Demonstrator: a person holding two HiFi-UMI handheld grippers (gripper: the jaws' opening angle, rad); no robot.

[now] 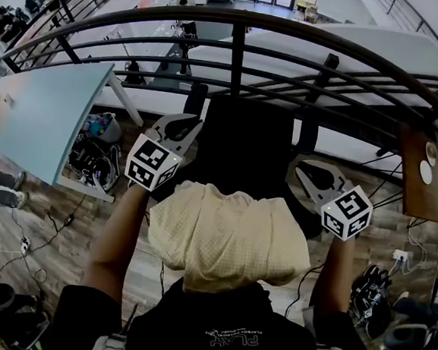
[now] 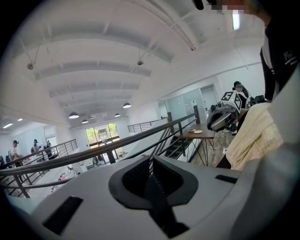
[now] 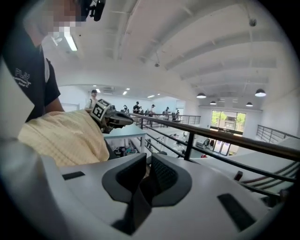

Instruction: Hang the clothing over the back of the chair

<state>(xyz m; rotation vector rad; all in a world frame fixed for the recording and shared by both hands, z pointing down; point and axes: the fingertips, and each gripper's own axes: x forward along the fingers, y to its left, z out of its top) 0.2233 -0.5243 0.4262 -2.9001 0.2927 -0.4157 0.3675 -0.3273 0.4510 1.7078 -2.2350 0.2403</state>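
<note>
A cream waffle-knit garment (image 1: pixel 229 236) lies bunched over the top of a black chair (image 1: pixel 245 142) right in front of me. My left gripper (image 1: pixel 182 123) is at the garment's left edge, raised and pointing away, jaws shut on nothing. My right gripper (image 1: pixel 306 170) is at the garment's right side, also shut and empty. In the left gripper view the closed jaws (image 2: pixel 151 161) aim at the railing, with the garment (image 2: pixel 255 136) and right gripper (image 2: pixel 225 112) off to the right. The right gripper view (image 3: pixel 148 159) shows the garment (image 3: pixel 61 136) and left gripper (image 3: pixel 110 117) at left.
A dark metal railing (image 1: pixel 239 27) curves just beyond the chair, with a drop to a lower floor behind it. A light blue table (image 1: pixel 42 109) stands at left with bags (image 1: pixel 94 159) under it. A wooden table (image 1: pixel 424 177) is at right, shoes (image 1: pixel 372 294) and cables on the floor.
</note>
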